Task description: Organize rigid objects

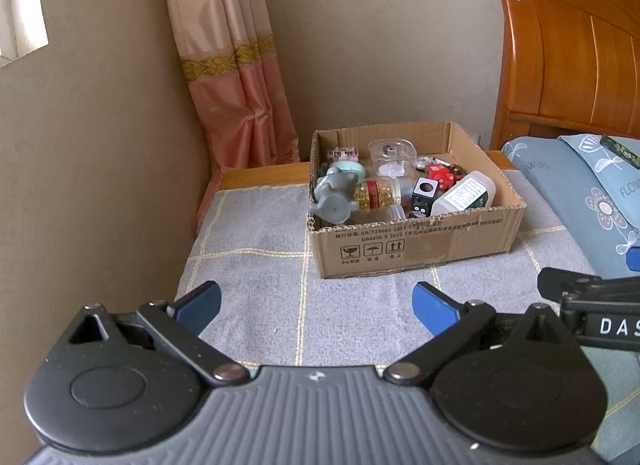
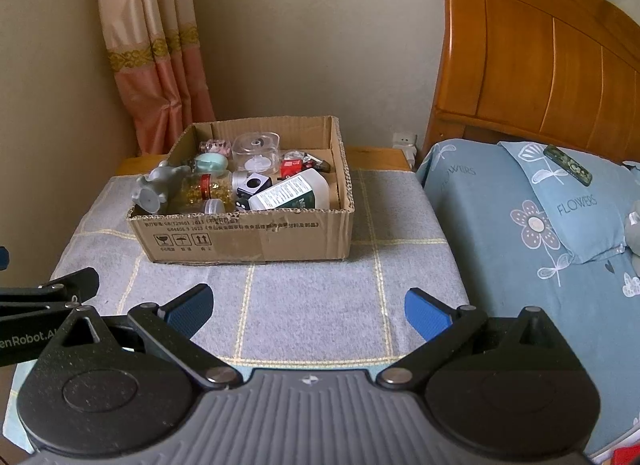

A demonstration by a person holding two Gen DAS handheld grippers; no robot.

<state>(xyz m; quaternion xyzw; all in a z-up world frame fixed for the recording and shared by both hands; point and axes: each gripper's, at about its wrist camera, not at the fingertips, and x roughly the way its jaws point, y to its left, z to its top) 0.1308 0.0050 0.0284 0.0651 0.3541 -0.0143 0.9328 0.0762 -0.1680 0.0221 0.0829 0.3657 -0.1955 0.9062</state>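
A cardboard box (image 1: 420, 245) (image 2: 248, 239) stands on a grey checked cloth (image 1: 260, 249) (image 2: 312, 305) over a small table. It holds several items: a grey elephant figure (image 1: 334, 195) (image 2: 158, 185), a bottle of yellow capsules (image 1: 376, 193) (image 2: 202, 189), a white bottle (image 1: 464, 193) (image 2: 292, 193), a clear plastic case (image 1: 392, 157) (image 2: 256, 151), a black and white cube (image 1: 424, 193) (image 2: 250, 187) and a red item (image 1: 438, 175) (image 2: 290, 167). My left gripper (image 1: 316, 307) and right gripper (image 2: 308, 311) hover open and empty in front of the box.
A bed with a blue flowered cover (image 2: 540, 233) (image 1: 580, 201) and an orange wooden headboard (image 2: 540, 57) (image 1: 568, 49) lies to the right. A dark patterned case (image 2: 568, 165) (image 1: 622, 151) rests on the pillow. A peach curtain (image 1: 236, 65) (image 2: 152, 49) hangs in the corner behind.
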